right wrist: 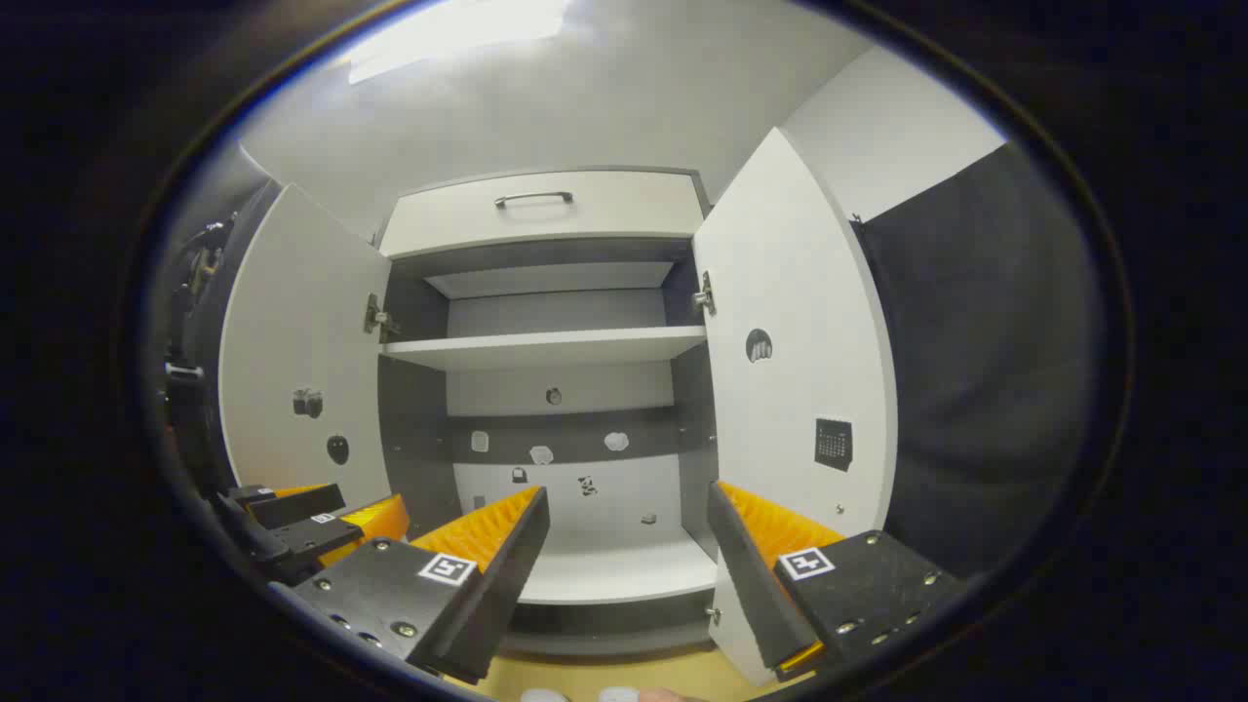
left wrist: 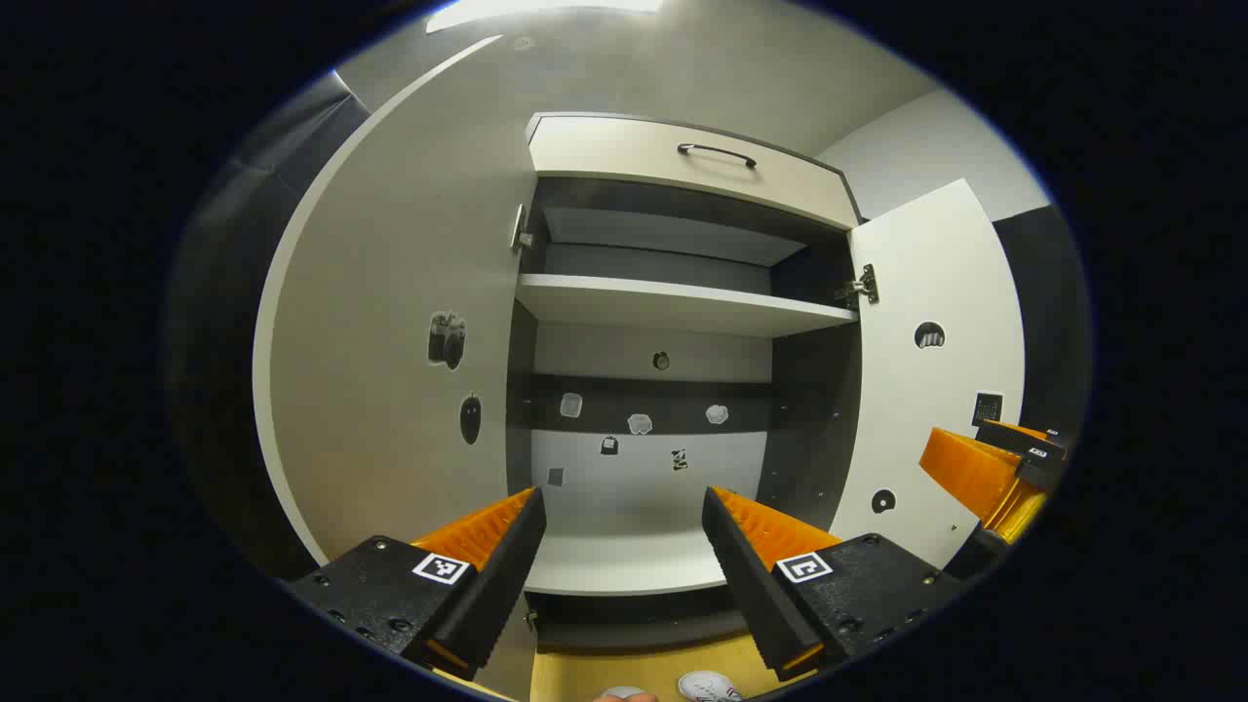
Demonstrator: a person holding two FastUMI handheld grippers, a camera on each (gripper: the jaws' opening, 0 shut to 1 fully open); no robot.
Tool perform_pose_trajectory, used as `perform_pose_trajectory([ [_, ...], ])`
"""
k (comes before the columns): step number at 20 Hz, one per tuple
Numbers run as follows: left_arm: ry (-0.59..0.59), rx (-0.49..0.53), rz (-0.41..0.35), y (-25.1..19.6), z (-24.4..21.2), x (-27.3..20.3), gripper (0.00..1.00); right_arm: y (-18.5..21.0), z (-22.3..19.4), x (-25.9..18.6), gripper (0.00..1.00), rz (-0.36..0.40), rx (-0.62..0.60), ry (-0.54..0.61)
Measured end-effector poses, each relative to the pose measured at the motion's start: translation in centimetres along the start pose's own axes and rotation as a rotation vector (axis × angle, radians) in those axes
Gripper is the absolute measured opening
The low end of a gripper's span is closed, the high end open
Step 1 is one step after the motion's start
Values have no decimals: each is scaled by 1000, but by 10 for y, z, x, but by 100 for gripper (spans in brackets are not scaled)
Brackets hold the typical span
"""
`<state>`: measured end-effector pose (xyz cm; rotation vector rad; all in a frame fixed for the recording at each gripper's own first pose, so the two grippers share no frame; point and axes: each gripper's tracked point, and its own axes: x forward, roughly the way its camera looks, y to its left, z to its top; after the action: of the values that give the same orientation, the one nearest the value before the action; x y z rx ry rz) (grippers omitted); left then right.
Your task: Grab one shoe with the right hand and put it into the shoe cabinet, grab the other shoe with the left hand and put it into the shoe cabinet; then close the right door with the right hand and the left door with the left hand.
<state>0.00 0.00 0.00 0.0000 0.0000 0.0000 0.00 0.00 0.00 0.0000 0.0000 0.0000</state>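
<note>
i stand facing the shoe cabinet (left wrist: 682, 390), and both of its doors hang open. in the left gripper view my left hand-held gripper (left wrist: 621, 526) is held up in front of the cabinet's lower compartment with its fingers spread wide and nothing between them. the left door (left wrist: 390, 341) swings out to the left of the opening and the right door (left wrist: 926, 390) to the right of it. off by the right door's lower part i can see my right hand-held gripper (left wrist: 994, 468), its own spread hard to judge from there.

in the right gripper view that right hand-held gripper (right wrist: 629, 526) is also wide, holding nothing, aimed at the same lower compartment of the cabinet (right wrist: 556, 409). the left hand-held gripper (right wrist: 292, 522) shows low beside the left door (right wrist: 302, 370); the right door (right wrist: 790, 370) stands close on the other side.

inside the cabinet a shelf (left wrist: 673, 302) crosses the upper part, and a drawer (left wrist: 682, 161) with a dark handle (left wrist: 717, 153) sits above the opening. the cabinet's bottom board (left wrist: 624, 561) is bare where i can see it.

the shoes are below the cabinet, on the floor (left wrist: 624, 668) in front of it: a white shoe (left wrist: 710, 686) peeks in at the very bottom edge, with the toe of another (left wrist: 624, 693) just beside it. in the right gripper view two pale toes (right wrist: 580, 695) show at the same spot.
</note>
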Motion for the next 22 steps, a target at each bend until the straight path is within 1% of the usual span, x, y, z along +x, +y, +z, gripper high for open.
perform_pose_trajectory([
  [2, 7, -15, -29, -5, -3, 0, 99, -1, 0, -1, 94, -11, 3, 3],
  [5, 12, -29, -44, -4, -5, -3, 99, 1, -1, -2, 95, -14, 15, 2],
  [10, 18, -34, -43, 3, -7, -9, 98, 10, -9, -10, 95, -7, 1, 21],
  [14, 23, -26, -25, 14, -9, -18, 98, 15, -11, -16, 95, -1, 5, 20],
  [16, 25, -30, -24, 16, -9, -22, 97, 17, -17, -18, 96, 6, -3, 34],
  [17, 26, -32, -23, 17, -10, -24, 96, 18, -22, -18, 94, 9, -10, 44],
  [18, 23, -32, -22, 17, -10, -26, 96, 18, -27, -17, 95, 13, -18, 55],
  [19, 22, -29, -18, 19, -9, -26, 97, 19, -34, -17, 97, 17, -27, 68],
  [22, 14, -28, -12, 21, -6, -32, 98, 15, -60, -16, 97, 12, -77, 123],
])
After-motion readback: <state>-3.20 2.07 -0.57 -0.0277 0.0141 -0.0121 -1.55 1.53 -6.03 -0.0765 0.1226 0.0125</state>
